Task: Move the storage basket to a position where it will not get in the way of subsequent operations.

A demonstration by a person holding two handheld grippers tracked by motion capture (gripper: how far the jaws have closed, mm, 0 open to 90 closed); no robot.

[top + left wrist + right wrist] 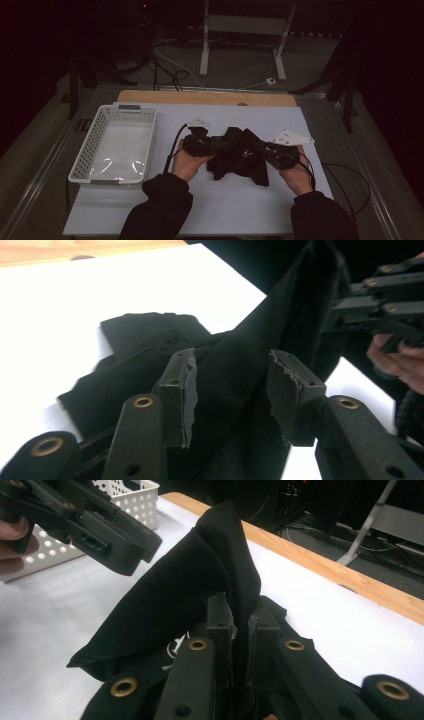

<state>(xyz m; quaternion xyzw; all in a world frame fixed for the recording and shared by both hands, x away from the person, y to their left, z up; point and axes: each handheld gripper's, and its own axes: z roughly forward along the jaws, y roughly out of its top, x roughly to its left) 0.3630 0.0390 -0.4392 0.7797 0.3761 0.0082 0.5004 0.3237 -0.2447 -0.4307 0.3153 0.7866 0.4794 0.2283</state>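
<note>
From above, a black garment (240,156) hangs bunched between both grippers over the white table (280,210). Left gripper (231,385): jaws parted around slack cloth, gripping nothing. Right gripper (241,625): jaws pinch a fold; should that slip, the garment drops.

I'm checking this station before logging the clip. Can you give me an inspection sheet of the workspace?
Surface: white sheet over a wooden table.
Job's things: black cloth, bunched, lifted between both grippers.
Clutter: white perforated basket at the left, nothing seen in it.
Grippers: left gripper jaws apart, cloth between them unpinched; right gripper shut on the cloth.
Cables: one black cable from each gripper; more on the floor.
Surroundings: dark room, white metal stand beyond the table.
</note>
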